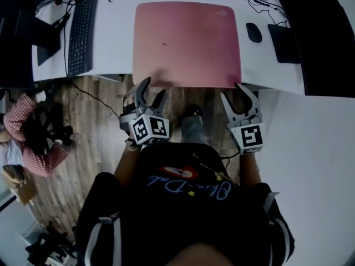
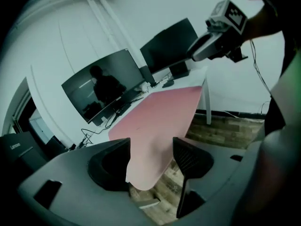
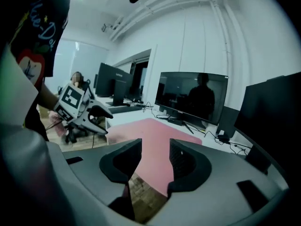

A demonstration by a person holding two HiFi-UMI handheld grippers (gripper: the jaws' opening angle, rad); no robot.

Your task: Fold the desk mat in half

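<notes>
A pink desk mat (image 1: 186, 43) lies flat on the white desk (image 1: 116, 43), its near edge at the desk's front edge. My left gripper (image 1: 154, 88) is open just below the mat's near left corner. In the left gripper view that rounded corner (image 2: 150, 168) hangs between the spread fingers of the left gripper (image 2: 151, 152), and no pad presses on it. My right gripper (image 1: 233, 91) is open at the near right corner. In the right gripper view the mat (image 3: 157, 135) shows through the gap of the right gripper (image 3: 155, 149), unheld.
A black keyboard (image 1: 82, 35) lies left of the mat, a mouse (image 1: 253, 32) and a dark pad (image 1: 285, 43) lie right of it. Monitors (image 2: 101, 86) and cables line the desk's far side. A person in a checked shirt (image 1: 22, 121) sits on the wooden floor at left.
</notes>
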